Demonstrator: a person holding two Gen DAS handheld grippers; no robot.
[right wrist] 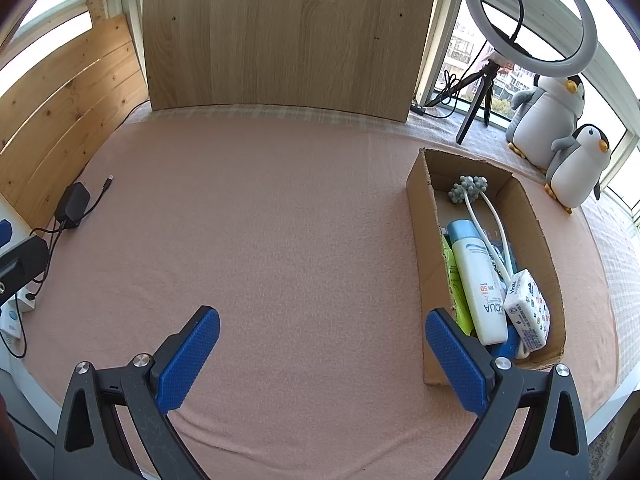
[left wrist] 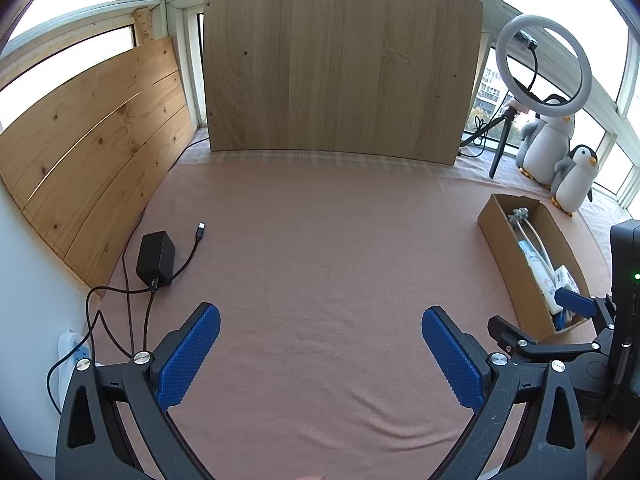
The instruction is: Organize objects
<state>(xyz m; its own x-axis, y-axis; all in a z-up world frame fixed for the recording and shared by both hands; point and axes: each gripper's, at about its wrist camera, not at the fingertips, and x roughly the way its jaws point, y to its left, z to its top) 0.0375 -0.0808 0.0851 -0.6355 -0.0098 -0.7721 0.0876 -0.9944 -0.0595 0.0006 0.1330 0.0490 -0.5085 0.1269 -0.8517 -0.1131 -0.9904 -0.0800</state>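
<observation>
Left wrist view: the left gripper (left wrist: 320, 354) hovers over bare pink cloth (left wrist: 312, 248), jaws spread wide, nothing between the blue pads (left wrist: 188, 360), nothing touched. Over at the right edge sits the cardboard box (left wrist: 508, 256), already loaded, with the other tool just beside its near end. Only a black charger (left wrist: 156, 258) and its cable lie loose, far left by the wooden boards. If that is not part of the tidy-up, the sorting looks close to finished; the sound play is to check the cloth for strays before pulling away.

Right wrist view: the right gripper (right wrist: 322, 354) is also wide open and empty, its right pad just in front of the box's near corner. Inside the cardboard box (right wrist: 420, 216) lie a white sunscreen bottle (right wrist: 478, 280), a green tube (right wrist: 456, 284), a tissue pack (right wrist: 526, 308) and a white massager (right wrist: 470, 192). Any further drop should come in from above, clear of the box wall.
</observation>
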